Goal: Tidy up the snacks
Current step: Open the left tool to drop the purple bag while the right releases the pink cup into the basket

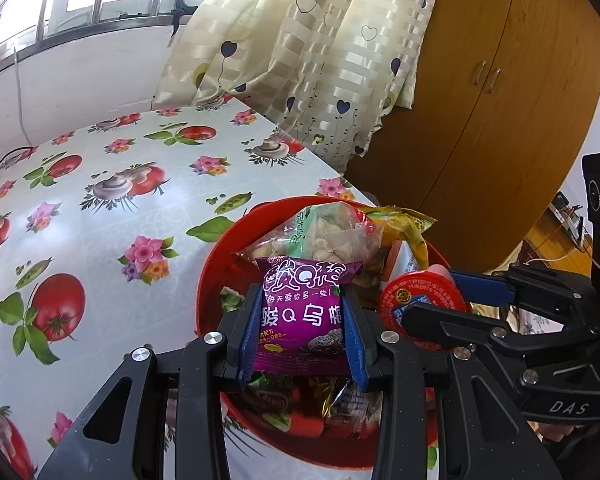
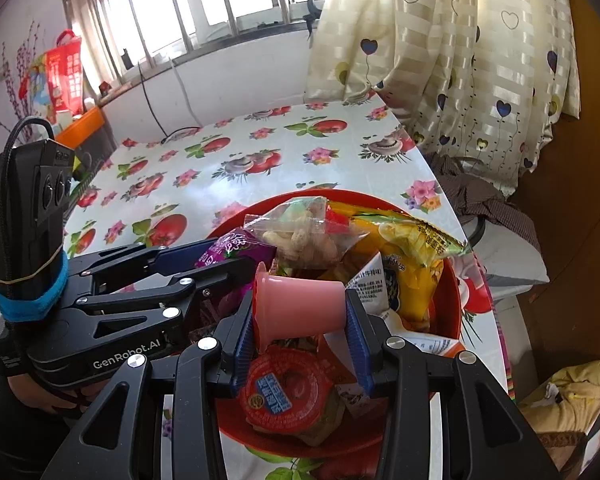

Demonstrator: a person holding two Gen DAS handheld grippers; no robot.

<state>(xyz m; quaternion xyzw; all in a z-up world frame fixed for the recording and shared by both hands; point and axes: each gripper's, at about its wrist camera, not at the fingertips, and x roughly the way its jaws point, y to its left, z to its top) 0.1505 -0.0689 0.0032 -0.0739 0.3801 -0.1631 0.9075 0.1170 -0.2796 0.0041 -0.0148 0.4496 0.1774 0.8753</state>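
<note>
Both grippers hung over the red bowl point(image 2: 452, 300) of snacks, the left gripper point(image 1: 304, 332) clamped on a purple candy packet point(image 1: 306, 312), the right gripper point(image 2: 300, 316) on a pink jelly cup point(image 2: 300, 306); judging by that, each awaited sorting onto the table point(image 1: 140, 208).

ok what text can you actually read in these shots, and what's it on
"酸Q糖" and "每天爱你多一些": purple snack packet, held in the left gripper.
"DAS": right gripper body, seen from the left wrist.
"GenRobot.AI": left gripper body, seen from the right wrist.
Red foil lid, yellow bag, white carton: print too small or blurred.
</note>
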